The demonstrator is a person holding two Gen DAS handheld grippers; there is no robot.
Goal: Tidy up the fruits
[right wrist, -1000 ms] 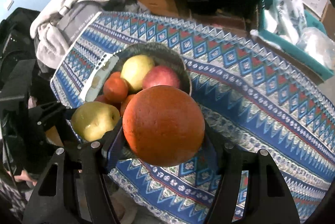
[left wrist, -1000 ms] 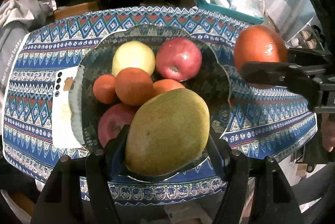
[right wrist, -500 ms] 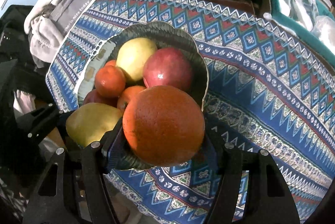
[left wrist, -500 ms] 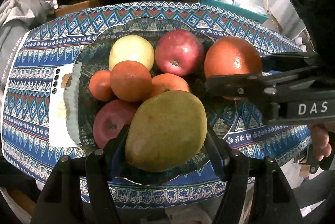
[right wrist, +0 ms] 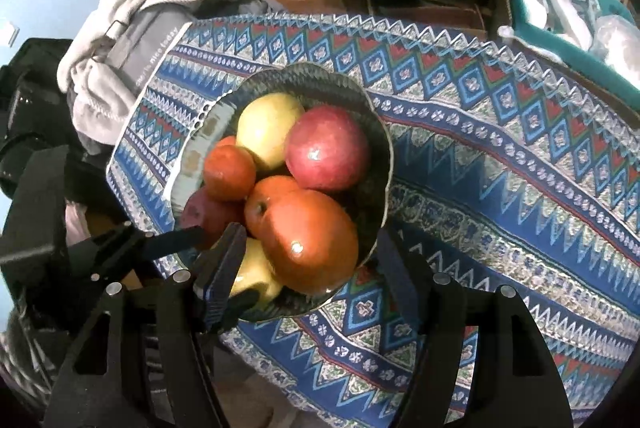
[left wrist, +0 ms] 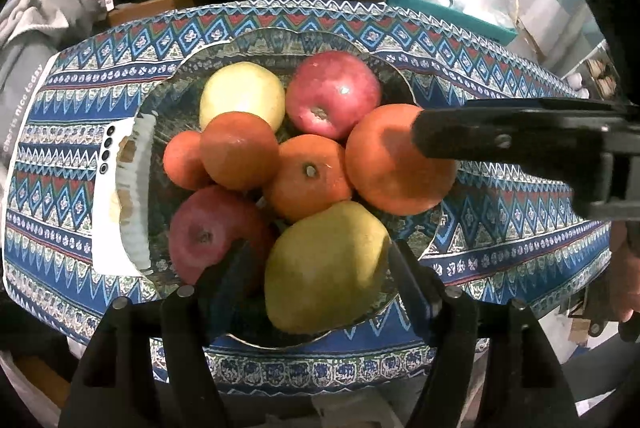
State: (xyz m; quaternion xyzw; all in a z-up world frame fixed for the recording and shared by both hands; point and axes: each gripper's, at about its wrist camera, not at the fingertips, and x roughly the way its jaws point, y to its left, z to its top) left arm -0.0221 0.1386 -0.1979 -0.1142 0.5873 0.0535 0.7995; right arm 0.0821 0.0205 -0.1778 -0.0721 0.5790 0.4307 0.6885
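Two fruits have just come down into the dark scalloped glass bowl [left wrist: 404, 83] — a second ago the big round orange [left wrist: 394, 163] was held clear above the patterned blue cloth on the surface [left wrist: 500, 240], and now it sits against the bowl's right rim. The right gripper [right wrist: 308, 260] is letting go: its fingers are spreading, with a gap showing on both sides of the orange between them. The left gripper [left wrist: 320, 280] is opening too, its left finger already off the yellow-green pear-shaped fruit [left wrist: 326, 268] at the near edge, which has not shifted.

Both placements look done, I'd say, with only the withdrawal left.

Inside the bowl — a pale yellow apple [left wrist: 242, 93], two red apples [left wrist: 332, 93] [left wrist: 208, 232] and three smaller oranges [left wrist: 308, 175] heaped in the middle. A white phone [left wrist: 108, 195] lies half under the left rim.
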